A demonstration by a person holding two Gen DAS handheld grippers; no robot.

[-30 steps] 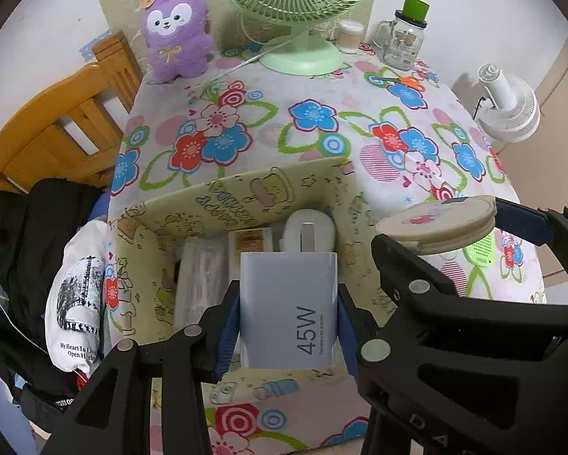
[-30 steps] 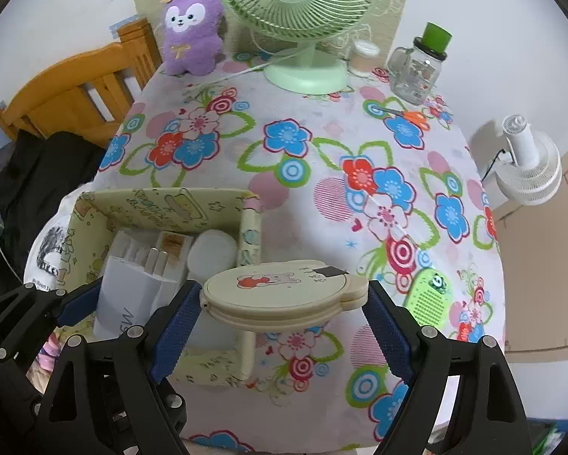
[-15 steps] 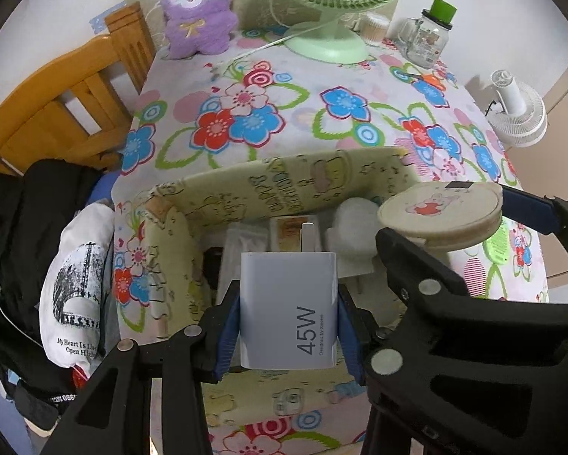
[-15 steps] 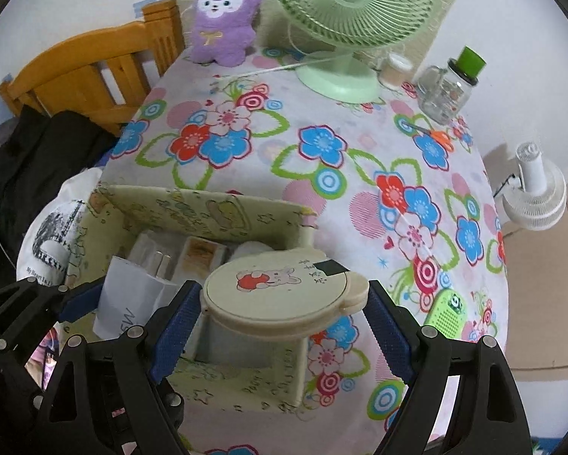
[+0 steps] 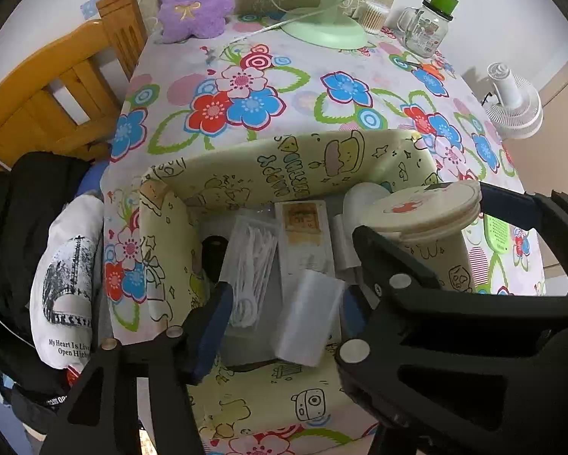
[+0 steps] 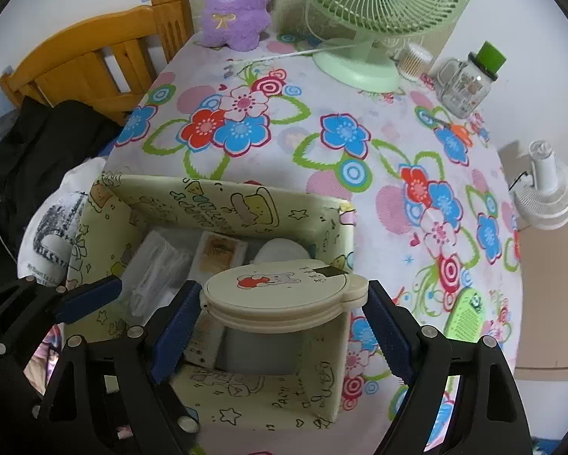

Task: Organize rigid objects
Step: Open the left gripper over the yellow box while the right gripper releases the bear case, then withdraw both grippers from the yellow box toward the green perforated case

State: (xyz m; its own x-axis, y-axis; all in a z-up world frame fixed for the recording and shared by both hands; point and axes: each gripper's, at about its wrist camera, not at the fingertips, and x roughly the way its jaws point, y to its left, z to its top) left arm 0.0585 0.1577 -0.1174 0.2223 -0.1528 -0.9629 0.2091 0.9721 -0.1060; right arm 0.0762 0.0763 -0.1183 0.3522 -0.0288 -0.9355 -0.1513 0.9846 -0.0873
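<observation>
Opening left gripper (image 5: 284, 316) jaws, white charger (image 5: 309, 316) loose between them; right gripper (image 6: 282, 316) jaws clamping round compact (image 6: 280, 297)

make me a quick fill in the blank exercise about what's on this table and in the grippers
1. The right gripper is clamped on a round cream compact with a ____ drawn on its lid.
2. The white rectangular charger block lies loose between the left gripper jaws, which are ____.
3. The pale yellow cartoon-printed box sits on a ____-patterned tablecloth.

Missing words: rabbit; opening; flower
</observation>
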